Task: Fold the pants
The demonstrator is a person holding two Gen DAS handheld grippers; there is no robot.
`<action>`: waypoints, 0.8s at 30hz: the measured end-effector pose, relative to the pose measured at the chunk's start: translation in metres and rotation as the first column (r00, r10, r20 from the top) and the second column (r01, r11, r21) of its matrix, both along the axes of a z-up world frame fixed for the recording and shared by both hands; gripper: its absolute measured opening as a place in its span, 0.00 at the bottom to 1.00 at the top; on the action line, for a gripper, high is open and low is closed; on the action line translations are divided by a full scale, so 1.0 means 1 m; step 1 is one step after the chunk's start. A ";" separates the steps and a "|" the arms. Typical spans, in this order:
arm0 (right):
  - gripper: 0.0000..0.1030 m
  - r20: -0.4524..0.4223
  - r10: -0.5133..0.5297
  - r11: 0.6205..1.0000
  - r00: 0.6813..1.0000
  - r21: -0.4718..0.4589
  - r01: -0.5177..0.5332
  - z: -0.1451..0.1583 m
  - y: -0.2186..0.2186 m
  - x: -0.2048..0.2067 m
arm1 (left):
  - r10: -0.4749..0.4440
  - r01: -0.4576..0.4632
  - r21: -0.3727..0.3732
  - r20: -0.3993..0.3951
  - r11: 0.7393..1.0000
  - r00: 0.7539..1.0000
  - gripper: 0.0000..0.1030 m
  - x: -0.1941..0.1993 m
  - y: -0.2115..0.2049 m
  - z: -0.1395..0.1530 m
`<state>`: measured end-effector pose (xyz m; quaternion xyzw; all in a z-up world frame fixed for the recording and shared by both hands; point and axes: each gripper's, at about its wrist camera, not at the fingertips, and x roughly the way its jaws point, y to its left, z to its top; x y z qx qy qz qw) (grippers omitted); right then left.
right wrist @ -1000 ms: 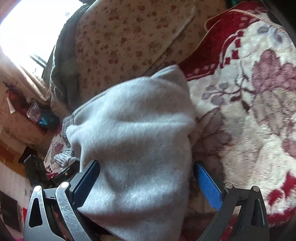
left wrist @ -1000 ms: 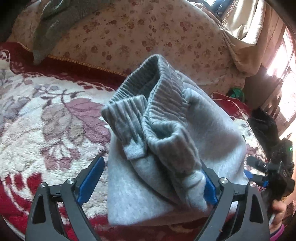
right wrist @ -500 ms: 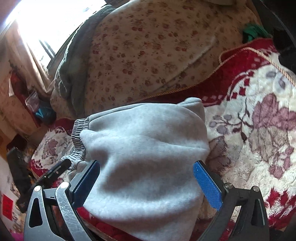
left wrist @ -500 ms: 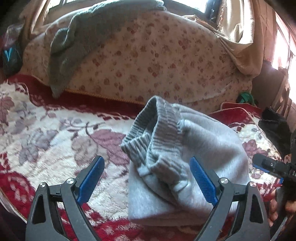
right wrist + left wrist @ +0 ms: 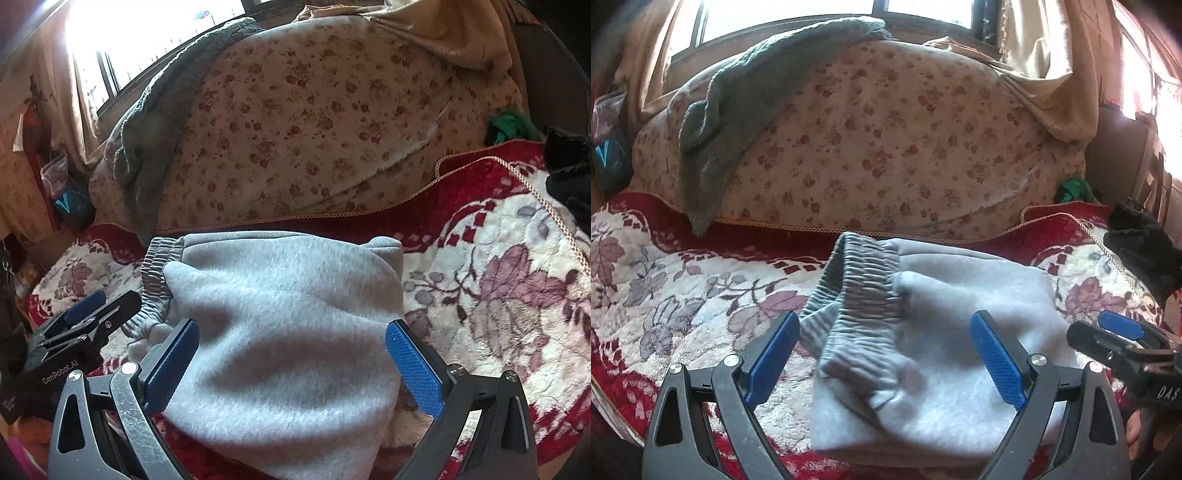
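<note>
Pants (image 5: 945, 354) lie as a thick grey bundle on the near part of the flowered red blanket (image 5: 683, 295), well short of the floral cushion (image 5: 886, 147) at the far side; the ribbed waistband (image 5: 860, 295) stands rumpled along the bundle's left edge. Left gripper (image 5: 884, 363) hovers with jaws spread wide and nothing between the pads; right gripper (image 5: 291, 367) is equally wide and empty, its jaws framing the bundle's right half. Folding looks all but done, judging by the compact stack; what remains seems to be tidying. Next move probably calls for pressing the upturned waistband flat and squaring the edges without dragging the layers apart.
</note>
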<state>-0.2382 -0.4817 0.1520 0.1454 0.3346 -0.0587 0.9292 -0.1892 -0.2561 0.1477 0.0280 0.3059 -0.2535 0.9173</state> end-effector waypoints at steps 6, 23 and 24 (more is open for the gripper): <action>1.00 -0.002 -0.012 1.000 1.000 -0.022 0.012 -0.003 0.000 -0.008 | -0.011 0.011 0.032 0.009 0.999 1.000 0.91 -0.008 -0.014 -0.002; 1.00 -0.009 -0.033 0.999 0.999 -0.005 0.033 -0.009 -0.009 -0.016 | 0.007 -0.011 0.101 0.040 0.995 0.999 0.91 -0.017 -0.026 -0.004; 1.00 -0.010 -0.033 0.999 0.999 -0.005 0.033 -0.009 -0.008 -0.017 | 0.006 -0.010 0.102 0.042 0.995 0.999 0.91 -0.017 -0.026 -0.004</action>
